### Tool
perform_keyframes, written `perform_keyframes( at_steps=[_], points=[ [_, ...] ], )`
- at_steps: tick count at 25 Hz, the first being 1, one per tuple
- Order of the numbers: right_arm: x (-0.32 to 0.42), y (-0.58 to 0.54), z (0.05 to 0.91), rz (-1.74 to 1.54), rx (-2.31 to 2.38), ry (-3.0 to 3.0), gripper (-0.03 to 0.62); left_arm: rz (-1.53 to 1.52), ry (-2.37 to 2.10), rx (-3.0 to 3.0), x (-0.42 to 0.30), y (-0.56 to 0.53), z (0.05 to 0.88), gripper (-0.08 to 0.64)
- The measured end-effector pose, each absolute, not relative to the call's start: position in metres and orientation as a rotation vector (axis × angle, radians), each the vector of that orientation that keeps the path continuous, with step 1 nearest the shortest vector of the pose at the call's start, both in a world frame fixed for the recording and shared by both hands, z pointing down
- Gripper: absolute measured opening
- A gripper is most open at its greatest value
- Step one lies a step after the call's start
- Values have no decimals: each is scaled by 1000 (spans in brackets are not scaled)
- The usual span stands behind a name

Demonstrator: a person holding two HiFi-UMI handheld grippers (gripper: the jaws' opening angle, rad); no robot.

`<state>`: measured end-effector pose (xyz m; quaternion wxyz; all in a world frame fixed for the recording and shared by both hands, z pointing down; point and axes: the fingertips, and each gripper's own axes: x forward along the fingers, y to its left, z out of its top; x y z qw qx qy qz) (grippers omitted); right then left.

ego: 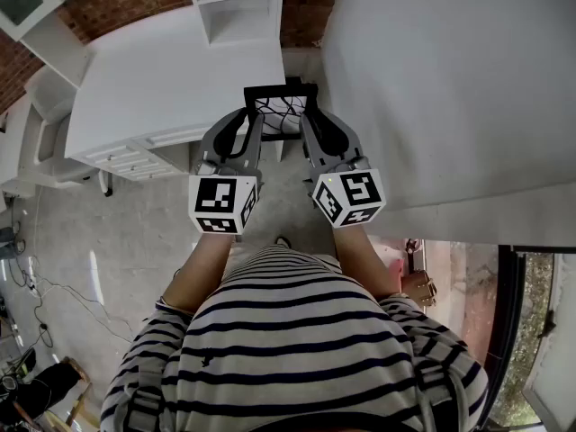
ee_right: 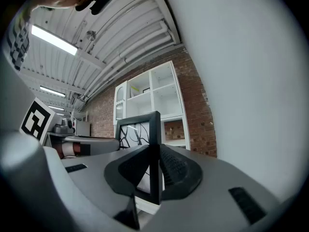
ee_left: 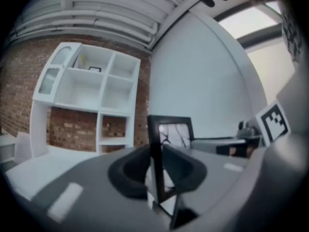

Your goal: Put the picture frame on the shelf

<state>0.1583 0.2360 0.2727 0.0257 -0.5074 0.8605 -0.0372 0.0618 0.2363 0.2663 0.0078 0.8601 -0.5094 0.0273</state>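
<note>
the picture frame [ego: 280, 113] is partly hidden by the jaws, the shelf [ego: 236, 2] cut off at top.

The picture frame [ego: 280, 113] has a smooth, matt black moulding. The right tool's [ee_right: 154, 173] pads [ee_right: 177, 169] look ribbed and rubbery — its shell matt grey plastic. The shelf [ee_right: 164, 98] is smooth white, the wall [ee_right: 200, 120] rough red brick, the shirt [ego: 297, 349] striped cloth.

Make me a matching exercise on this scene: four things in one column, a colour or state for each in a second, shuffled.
1 picture frame
2 shelf
3 left gripper
4 brick wall

A white, with open compartments
B shut on the frame's left edge
C reddish-brown
D black border

Pairs: 1-D, 2-A, 3-B, 4-C
</note>
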Motion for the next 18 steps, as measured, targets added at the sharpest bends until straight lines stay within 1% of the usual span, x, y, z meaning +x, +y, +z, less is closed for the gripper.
perform_keyframes(
  at_steps=[14, 18],
  points=[
    [147, 243, 269, -94, -1495, 2678, 66, 76, -1616, 2659, 50, 239, 269, 83],
    [121, 230, 273, -109, -1487, 2704, 66, 80, -1623, 2624, 24, 225, 274, 83]
  ],
)
